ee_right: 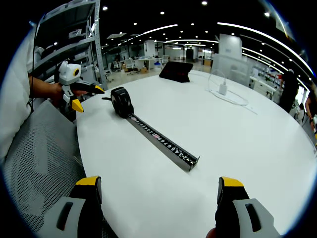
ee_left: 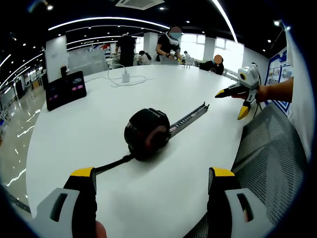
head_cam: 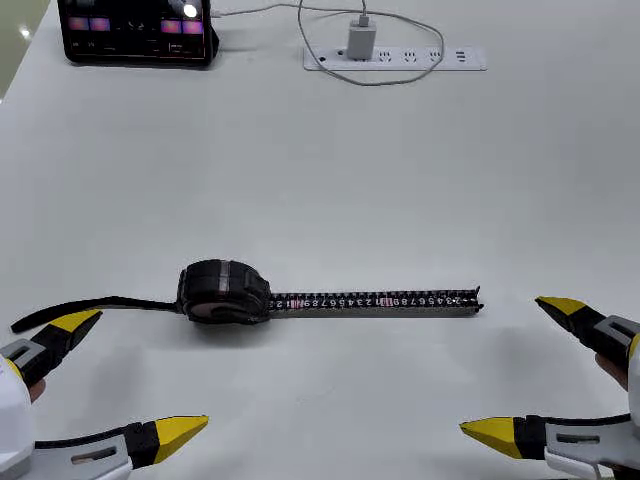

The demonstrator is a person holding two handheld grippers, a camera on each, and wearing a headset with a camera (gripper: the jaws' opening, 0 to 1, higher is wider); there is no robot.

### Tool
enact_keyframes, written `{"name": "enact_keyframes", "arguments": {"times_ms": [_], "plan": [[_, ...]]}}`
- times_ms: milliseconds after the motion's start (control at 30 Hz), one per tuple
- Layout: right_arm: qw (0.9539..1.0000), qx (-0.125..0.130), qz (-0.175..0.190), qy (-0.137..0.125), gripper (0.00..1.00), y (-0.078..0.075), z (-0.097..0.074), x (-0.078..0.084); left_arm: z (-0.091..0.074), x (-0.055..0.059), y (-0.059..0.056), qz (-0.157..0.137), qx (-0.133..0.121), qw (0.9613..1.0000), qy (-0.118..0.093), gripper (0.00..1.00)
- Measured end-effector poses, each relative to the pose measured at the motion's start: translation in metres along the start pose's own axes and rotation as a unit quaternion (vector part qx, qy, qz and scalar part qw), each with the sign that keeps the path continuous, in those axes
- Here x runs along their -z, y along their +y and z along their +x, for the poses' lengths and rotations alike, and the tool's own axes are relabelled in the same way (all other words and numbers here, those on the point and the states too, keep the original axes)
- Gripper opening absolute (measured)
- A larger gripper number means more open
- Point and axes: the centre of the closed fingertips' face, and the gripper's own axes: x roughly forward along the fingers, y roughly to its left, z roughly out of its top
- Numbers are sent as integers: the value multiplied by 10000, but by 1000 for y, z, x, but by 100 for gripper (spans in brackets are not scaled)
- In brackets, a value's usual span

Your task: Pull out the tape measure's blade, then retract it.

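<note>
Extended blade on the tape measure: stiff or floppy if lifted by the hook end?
The blade lies straight on the table, so probably stiff, though it may buckle if lifted. Thin, low profile: likely hard to pinch. The case looks bulky, probably anchors it.

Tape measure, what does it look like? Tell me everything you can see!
The tape measure has a round black case, plastic by its look, standing upright on the white table. Its dark blade is pulled out flat along the table, with numbers on it and a small hook at the tip. A black strap trails from the other side. The left hand-held gripper and right hand-held gripper sit open at either end, not touching it.
</note>
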Motion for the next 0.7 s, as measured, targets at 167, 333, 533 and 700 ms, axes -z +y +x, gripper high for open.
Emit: {"name": "enact_keyframes", "arguments": {"times_ms": [167,333,533,700], "plan": [[10000,-1,-4,-5,97,0,0,-1,0,0,0,4,-3,10000,8,91],[10000,-13,-35,-5,97,-3,1,-3,2,-2,0,10,5,10000,18,91],[10000,-13,-78,-9,96,-4,3,-11,5,-5,0,-7,3,10000,33,91],[10000,-24,-93,-18,96,-2,3,-16,10,-7,-2,1,24,10000,31,91]]}}
